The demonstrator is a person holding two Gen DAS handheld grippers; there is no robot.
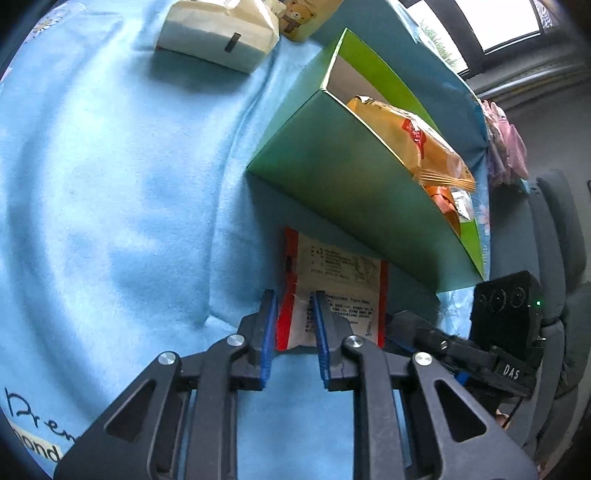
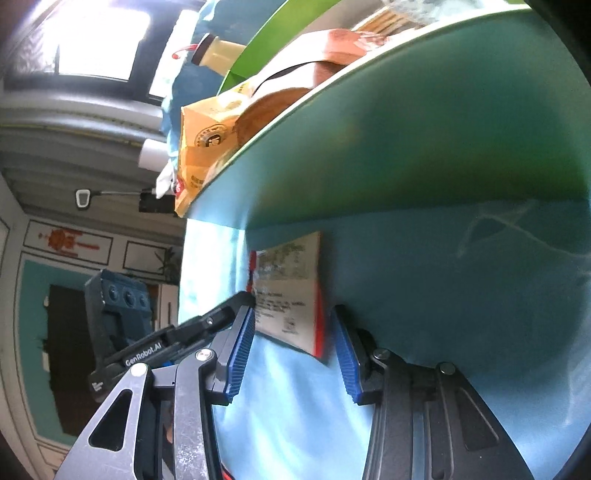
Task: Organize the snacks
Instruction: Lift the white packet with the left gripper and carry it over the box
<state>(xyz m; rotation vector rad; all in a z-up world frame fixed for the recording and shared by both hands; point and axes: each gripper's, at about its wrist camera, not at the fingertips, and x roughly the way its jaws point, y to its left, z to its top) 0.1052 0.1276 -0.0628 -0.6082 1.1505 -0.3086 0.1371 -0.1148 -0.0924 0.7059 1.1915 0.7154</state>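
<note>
Snack packet (image 1: 332, 291) lies flat on the desk (image 1: 110, 221), lower centre of the frame, just beside the green box (image 1: 332, 166). Left tongs (image 1: 294, 332) pinch its near corner. Right tongs (image 2: 291, 354) gape, packet edge between them, unpressed. Looks light, crinkly, slippery; grip the sealed edge.

I see the surface (image 1: 110, 203) covered with a light blue cloth. On it stands a green box (image 1: 332, 166) holding snack bags, with a red-edged white packet (image 1: 343, 273) just beside its near wall. Farther back lie a white carton (image 1: 218, 33) and a bear-print pack (image 1: 303, 18).
</note>
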